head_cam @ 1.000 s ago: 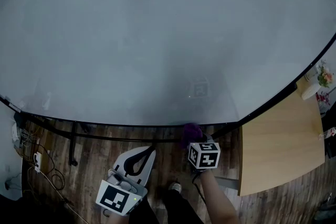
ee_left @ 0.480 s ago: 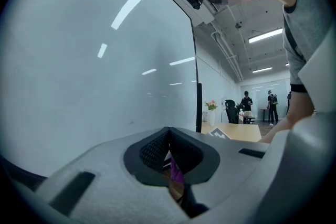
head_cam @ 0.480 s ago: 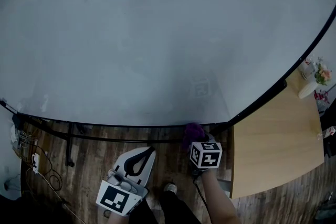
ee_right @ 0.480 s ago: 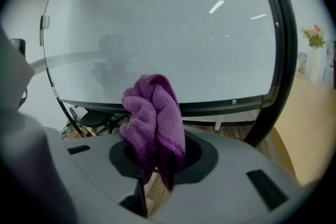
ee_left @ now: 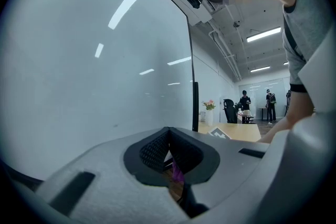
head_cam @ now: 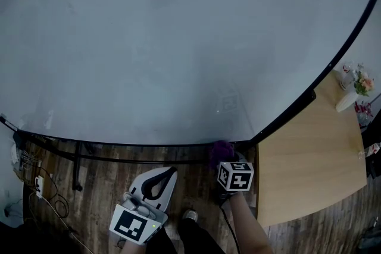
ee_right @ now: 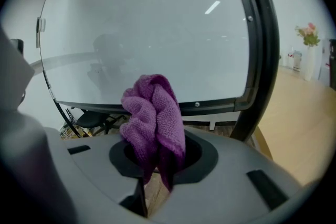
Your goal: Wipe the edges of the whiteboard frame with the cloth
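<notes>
Seemingly partway through: the right gripper [ee_right: 157,162] pinched a bunched purple cloth [ee_right: 153,118] at the bottom edge of the whiteboard frame [ee_right: 215,106], just left of its lower right corner. The left gripper [ee_left: 169,139], jaws pressed together and empty, hung below and left of that corner; the upright side edge probably remained to wipe

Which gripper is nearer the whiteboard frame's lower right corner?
Right. The right gripper, holding the cloth, sits just below the whiteboard frame, slightly left of that corner; the left gripper is lower and farther left, shut and empty.

Grey hand-held gripper [head_cam: 171,171], black-and-white marker cube [head_cam: 132,224]
</notes>
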Motion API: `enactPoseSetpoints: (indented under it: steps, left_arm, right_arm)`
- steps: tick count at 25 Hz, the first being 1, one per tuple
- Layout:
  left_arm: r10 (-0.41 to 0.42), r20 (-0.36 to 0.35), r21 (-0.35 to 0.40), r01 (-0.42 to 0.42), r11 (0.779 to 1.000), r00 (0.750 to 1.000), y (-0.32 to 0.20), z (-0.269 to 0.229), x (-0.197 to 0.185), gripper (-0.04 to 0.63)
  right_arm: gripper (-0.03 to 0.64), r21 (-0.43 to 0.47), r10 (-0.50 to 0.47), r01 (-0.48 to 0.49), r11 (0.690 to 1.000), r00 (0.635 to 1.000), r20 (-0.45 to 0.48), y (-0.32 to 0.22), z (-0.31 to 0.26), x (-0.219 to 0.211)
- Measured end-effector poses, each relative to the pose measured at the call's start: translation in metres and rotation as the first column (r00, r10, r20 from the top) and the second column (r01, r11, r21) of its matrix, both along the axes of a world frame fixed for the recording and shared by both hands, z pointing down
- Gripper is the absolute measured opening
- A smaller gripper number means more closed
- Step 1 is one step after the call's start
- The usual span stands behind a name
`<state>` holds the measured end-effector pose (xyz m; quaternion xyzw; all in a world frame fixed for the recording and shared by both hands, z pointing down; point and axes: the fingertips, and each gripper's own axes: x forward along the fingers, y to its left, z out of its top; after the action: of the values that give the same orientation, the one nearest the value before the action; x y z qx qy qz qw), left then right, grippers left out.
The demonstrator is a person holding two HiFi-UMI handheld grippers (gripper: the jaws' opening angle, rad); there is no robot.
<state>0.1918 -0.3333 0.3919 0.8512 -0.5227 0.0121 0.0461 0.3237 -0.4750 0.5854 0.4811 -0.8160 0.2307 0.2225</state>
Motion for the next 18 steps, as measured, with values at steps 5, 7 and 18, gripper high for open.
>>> enactPoseSetpoints:
  steps: [5,7,18]
  left_arm:
    - [0.012,0.003,0.0,-0.012,1.0,1.0,-0.006,-0.002,0.011,0.015]
    - [0.014,0.001,0.002,-0.014,1.0,1.0,-0.008,-0.002,0.015,0.015]
    - [0.028,0.013,0.019,-0.028,0.999,1.0,-0.018,-0.002,0.03,0.016]
  right_arm:
    - [0.086,0.002,0.018,-0.018,1.0,1.0,-0.006,-0.006,-0.001,0.018]
    - [0.086,0.003,0.024,-0.024,1.0,1.0,-0.009,-0.008,-0.001,0.024]
    - [0.086,0.001,0.067,-0.067,0.998,0.998,-0.017,-0.017,0.001,0.054]
